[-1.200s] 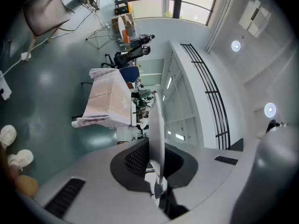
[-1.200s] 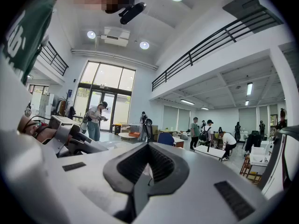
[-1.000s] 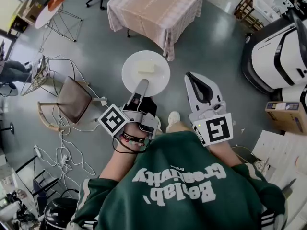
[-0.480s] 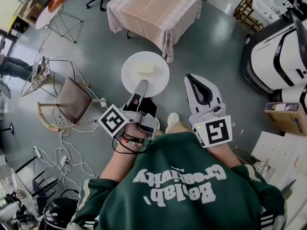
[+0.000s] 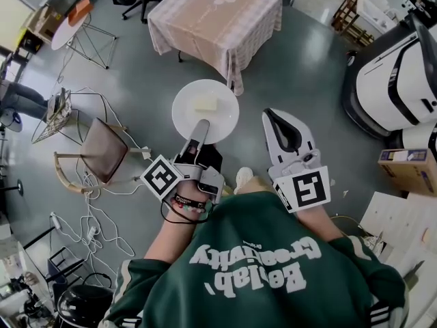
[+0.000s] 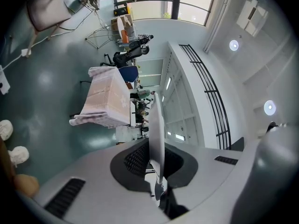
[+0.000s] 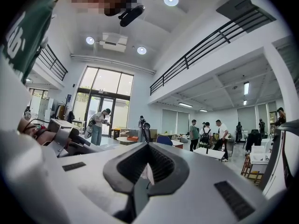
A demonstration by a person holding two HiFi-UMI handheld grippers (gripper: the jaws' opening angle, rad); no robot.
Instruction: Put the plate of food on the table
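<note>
Carrying step: left claw point(image 5: 202, 124) clamped on the plate point(image 5: 222, 118) rim, food point(image 5: 205, 104) aboard; right claw point(image 5: 270, 115) together, apparently empty. Next, keep the plate level to the desk's point(image 5: 218, 19) near corner.

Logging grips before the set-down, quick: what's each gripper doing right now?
Left gripper: shut on the rim of the plate, which carries food.
Right gripper: shut, nothing between its jaws.
</note>
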